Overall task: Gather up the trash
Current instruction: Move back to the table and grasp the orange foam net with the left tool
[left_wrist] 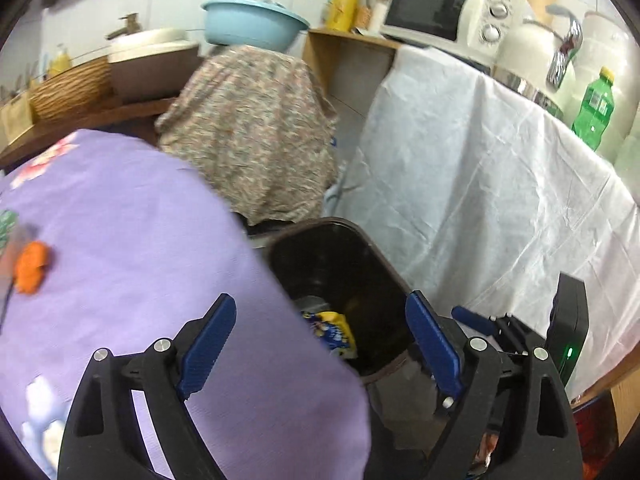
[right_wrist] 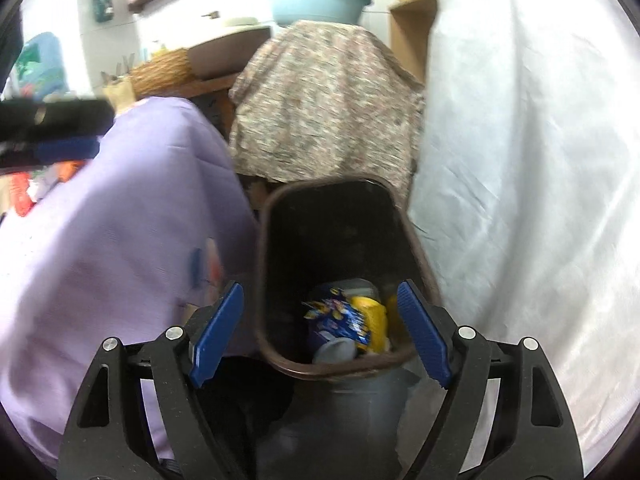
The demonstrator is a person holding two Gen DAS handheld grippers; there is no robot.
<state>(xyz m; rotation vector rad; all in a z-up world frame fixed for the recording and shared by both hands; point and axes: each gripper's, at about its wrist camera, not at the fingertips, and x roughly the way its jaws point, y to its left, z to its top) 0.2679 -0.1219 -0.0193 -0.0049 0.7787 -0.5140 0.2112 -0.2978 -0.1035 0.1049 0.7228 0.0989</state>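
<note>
Both tools spread wide, empty: right tool over bin holding wrappers; left tool nearby. Orange scrap remains on purple-clothed counter.

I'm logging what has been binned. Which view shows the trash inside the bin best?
The right wrist view: it looks down into the bin, showing the blue-yellow wrapper whole. The left wrist view catches only part of that wrapper behind the purple cloth.

- I see the brown trash bin standing open on the floor, squeezed between purple and white draped cloths.
- Inside lie a crumpled blue-yellow wrapper, a yellow packet and a grey cup.
</note>
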